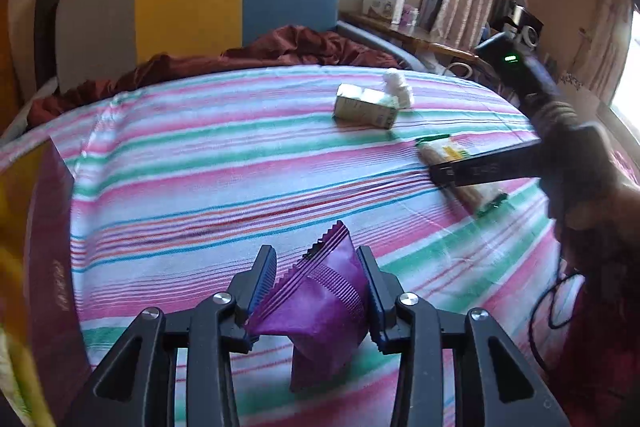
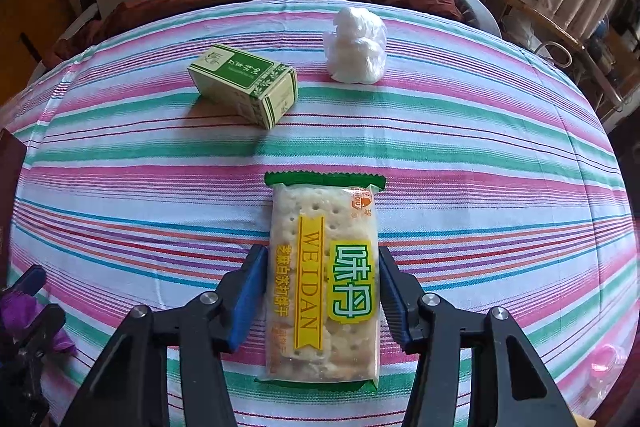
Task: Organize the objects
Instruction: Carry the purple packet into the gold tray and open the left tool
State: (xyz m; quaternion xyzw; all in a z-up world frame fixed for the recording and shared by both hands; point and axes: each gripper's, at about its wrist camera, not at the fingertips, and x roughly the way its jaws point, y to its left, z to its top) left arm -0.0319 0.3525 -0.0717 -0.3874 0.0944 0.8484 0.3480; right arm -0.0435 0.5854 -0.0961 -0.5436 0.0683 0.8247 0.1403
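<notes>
My left camera looks down close over the striped sheet (image 1: 240,155). My right one does too. Both see the green box (image 1: 366,105).

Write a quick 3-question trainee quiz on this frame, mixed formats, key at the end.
1. True or false: the left gripper is shut on the purple packet.
2. Multiple choice: the WEIDAN cracker pack lies
A. flat between the right gripper's fingers
B. on top of the green box
C. under the crumpled white plastic bag
3. Fill in: the items lie on a ______ cloth.

Key
1. True: the packet is pinched and creased between the pads.
2. A: the pack lies flat on the cloth between the fingers; whether the pads press on it I cannot tell.
3. striped.
</notes>
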